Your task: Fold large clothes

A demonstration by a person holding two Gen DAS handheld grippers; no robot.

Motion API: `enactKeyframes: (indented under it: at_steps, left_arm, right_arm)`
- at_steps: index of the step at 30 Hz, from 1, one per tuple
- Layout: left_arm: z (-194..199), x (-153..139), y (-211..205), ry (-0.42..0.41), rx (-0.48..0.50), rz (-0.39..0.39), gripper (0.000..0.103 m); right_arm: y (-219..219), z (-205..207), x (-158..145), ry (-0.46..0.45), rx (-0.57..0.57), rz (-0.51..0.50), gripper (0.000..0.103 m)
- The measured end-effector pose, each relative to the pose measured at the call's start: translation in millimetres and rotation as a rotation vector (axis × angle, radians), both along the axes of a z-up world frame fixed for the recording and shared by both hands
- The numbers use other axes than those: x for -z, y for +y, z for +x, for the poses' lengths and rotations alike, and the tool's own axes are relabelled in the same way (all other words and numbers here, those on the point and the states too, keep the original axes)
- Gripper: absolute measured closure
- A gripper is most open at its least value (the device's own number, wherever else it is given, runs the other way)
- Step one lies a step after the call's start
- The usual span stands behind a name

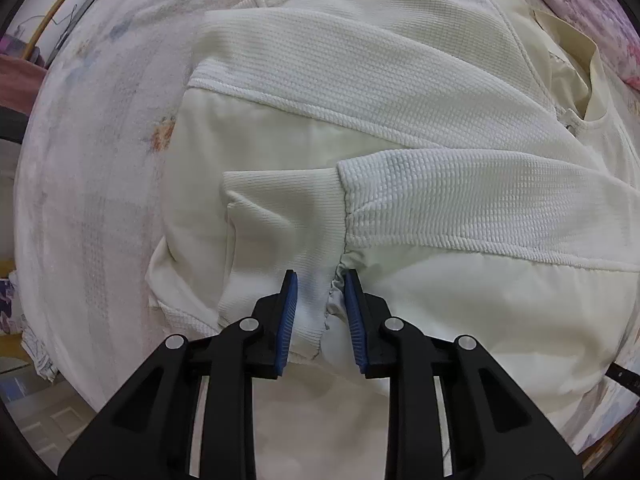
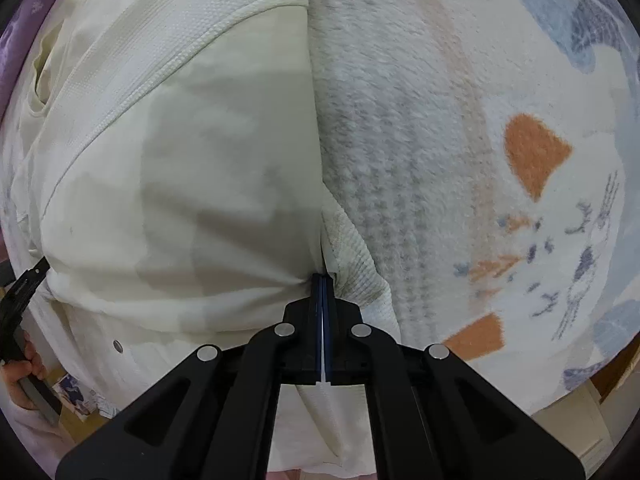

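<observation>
A large cream jacket (image 1: 380, 92) with waffle-textured sleeves and smooth lining lies spread on the bed. In the left wrist view one sleeve (image 1: 480, 208) lies across the body, its ribbed cuff (image 1: 280, 216) pointing left. My left gripper (image 1: 320, 280) is open, its blue pads either side of the seam where cuff meets sleeve, low over the cloth. In the right wrist view my right gripper (image 2: 322, 280) is shut on the jacket's (image 2: 180, 168) right edge near the hem, with cloth pinched between the pads.
A fluffy white blanket (image 2: 460, 120) with orange and blue-grey patterns covers the bed under the jacket. A purple pillow or cover (image 1: 580, 8) lies at the far side. The bed edge and wooden floor (image 2: 600, 392) show at lower right. The left gripper's handle and hand (image 2: 20, 340) show at the left edge.
</observation>
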State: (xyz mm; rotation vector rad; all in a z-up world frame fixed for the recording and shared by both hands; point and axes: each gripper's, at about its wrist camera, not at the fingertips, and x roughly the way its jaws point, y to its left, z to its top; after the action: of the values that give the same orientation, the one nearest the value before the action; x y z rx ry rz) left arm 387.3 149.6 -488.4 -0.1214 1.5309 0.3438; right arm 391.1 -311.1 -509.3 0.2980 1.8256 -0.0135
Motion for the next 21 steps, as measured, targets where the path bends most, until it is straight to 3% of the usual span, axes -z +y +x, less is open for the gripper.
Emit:
enactKeyframes:
  at_steps: [3, 5, 6, 7, 13, 21]
  left_arm:
    - [1, -9, -4, 0.004, -0.016, 0.000, 0.078]
    - [-2, -18, -9, -0.004, -0.018, -0.011, 0.077]
    - [-3, -24, -12, -0.005, -0.013, -0.008, 0.072]
    - [-5, -28, -13, -0.005, -0.009, -0.006, 0.063]
    - [-8, -69, -22, -0.022, 0.007, -0.017, 0.056]
    - [-7, -124, -34, -0.064, 0.031, -0.040, 0.056]
  right_arm:
    - [8, 5, -15, 0.011, 0.048, 0.005, 0.096]
    - [2, 7, -38, -0.055, 0.143, 0.059, 0.070]
    - [7, 12, -48, -0.091, 0.149, 0.058, 0.044]
    - [13, 15, -67, -0.148, 0.124, 0.036, 0.035]
    - [40, 18, -122, -0.225, 0.072, 0.079, 0.033]
    - [75, -11, -177, -0.277, 0.028, 0.088, 0.033]
